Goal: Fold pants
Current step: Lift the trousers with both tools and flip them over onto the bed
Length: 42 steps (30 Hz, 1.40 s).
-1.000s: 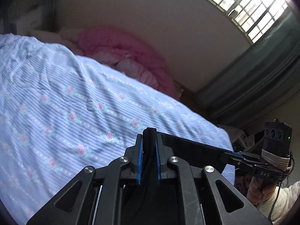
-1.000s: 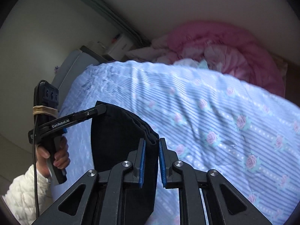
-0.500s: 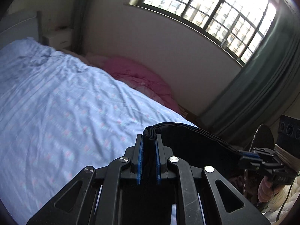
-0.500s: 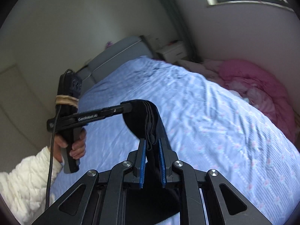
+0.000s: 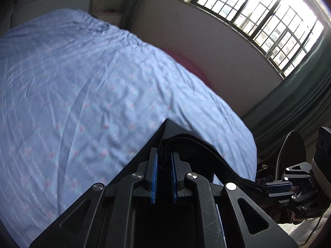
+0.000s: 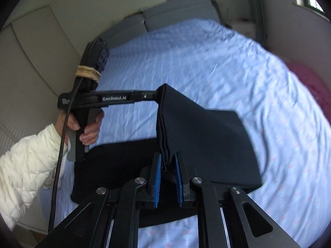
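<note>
Left wrist camera sits low behind its own fingers, close above the bed point(image 5: 82, 95), facing the barred window point(image 5: 264, 26) and curtain. Right wrist camera looks from the bed's foot toward the headboard point(image 6: 175, 14) and wardrobe. Both share the blue sheet, black pants point(image 6: 206, 140), pink blanket point(image 6: 314, 91).

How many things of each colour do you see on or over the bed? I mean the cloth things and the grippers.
Black: 3 (pants, left gripper, right gripper)
Blue: 1 (bed sheet)
Pink: 1 (blanket)
Total: 5
</note>
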{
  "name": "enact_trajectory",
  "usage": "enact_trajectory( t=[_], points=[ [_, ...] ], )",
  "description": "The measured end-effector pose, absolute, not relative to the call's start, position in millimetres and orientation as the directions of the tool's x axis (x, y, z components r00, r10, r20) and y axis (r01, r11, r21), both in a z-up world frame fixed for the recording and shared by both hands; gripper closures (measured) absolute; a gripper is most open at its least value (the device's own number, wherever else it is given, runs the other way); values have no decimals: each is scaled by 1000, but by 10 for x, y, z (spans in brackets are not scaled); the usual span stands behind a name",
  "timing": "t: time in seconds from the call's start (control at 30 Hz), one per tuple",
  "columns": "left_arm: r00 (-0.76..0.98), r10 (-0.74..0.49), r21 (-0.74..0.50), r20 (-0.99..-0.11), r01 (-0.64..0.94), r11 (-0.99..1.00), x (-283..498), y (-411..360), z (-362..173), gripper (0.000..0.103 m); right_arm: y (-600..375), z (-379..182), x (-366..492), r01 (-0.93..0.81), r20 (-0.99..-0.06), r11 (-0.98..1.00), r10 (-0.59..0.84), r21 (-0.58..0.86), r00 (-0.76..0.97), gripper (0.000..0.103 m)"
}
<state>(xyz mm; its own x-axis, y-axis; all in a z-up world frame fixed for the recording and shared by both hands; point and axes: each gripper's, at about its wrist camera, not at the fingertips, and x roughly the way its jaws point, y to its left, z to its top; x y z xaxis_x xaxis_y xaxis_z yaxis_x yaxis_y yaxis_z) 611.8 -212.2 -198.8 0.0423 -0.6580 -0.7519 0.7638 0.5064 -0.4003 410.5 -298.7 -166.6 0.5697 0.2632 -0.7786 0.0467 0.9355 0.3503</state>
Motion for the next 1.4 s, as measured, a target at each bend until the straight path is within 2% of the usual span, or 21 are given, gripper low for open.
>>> enact_trajectory(
  t=[0.23, 0.33, 0.4, 0.47, 0.63, 0.7, 0.83, 0.93, 1.0, 1.07, 1.13, 1.17, 1.27, 1.33, 1.4],
  points=[
    [15, -549, -346, -836, 762, 548, 6131, -1597, -2706, 89, -2393, -2366, 4257, 48, -858, 945, 273, 325, 434, 88],
    [55, -487, -285, -872, 750, 597, 6167, -1443, -2913, 84, -2273, -2624, 4336, 64, -882, 946, 269, 317, 387, 88],
    [99, -452, -243, -886, 733, 636, 6183, -1304, -2960, 67, -2205, -2792, 4379, 67, -899, 951, 262, 303, 351, 88],
    [143, -453, -234, -880, 699, 676, 6179, -1086, -2936, 60, -2129, -2901, 4373, 66, -912, 954, 258, 293, 318, 88],
    [93, -504, -354, -859, 603, 715, 6064, -790, -2983, 54, -2012, -3162, 4387, 34, -925, 948, 300, 316, 232, 88],
    [41, -547, -442, -836, 541, 716, 6020, -773, -3096, 52, -1930, -3227, 4357, 14, -929, 948, 307, 317, 208, 88],
    [3, -593, -528, -806, 451, 720, 6000, -868, -3273, 52, -1856, -3272, 4316, -10, -934, 946, 321, 324, 158, 87],
    [-12, -614, -570, -789, 385, 726, 6039, -992, -3412, 52, -1971, -3151, 4282, 23, -934, 948, 308, 317, 182, 84],
    [-28, -623, -591, -782, 353, 725, 6062, -1072, -3496, 52, -2114, -3069, 4282, 56, -933, 951, 285, 303, 220, 69],
    [-29, -622, -595, -782, 329, 733, 6088, -1148, -3566, 53, -2276, -3011, 4303, 89, -932, 952, 262, 291, 252, 67],
    [-1, -608, -575, -794, 326, 751, 6101, -1174, -3569, 70, -2431, -3010, 4344, 116, -939, 957, 229, 265, 256, 67],
    [21, -596, -557, -803, 329, 763, 6102, -1173, -3552, 87, -2506, -3019, 4364, 126, -943, 959, 215, 253, 254, 67],
    [99, -568, -503, -817, 359, 786, 6073, -1154, -3445, 89, -2662, -3052, 4392, 144, -947, 961, 193, 235, 255, 67],
    [160, -483, -399, -861, 375, 837, 6055, -1176, -3393, 87, -2729, -3108, 4392, 160, -956, 962, 183, 222, 230, 67],
    [220, -413, -326, -884, 345, 880, 6061, -1089, -3316, 77, -2749, -3111, 4381, 173, -959, 958, 189, 227, 213, 67]
  ],
)
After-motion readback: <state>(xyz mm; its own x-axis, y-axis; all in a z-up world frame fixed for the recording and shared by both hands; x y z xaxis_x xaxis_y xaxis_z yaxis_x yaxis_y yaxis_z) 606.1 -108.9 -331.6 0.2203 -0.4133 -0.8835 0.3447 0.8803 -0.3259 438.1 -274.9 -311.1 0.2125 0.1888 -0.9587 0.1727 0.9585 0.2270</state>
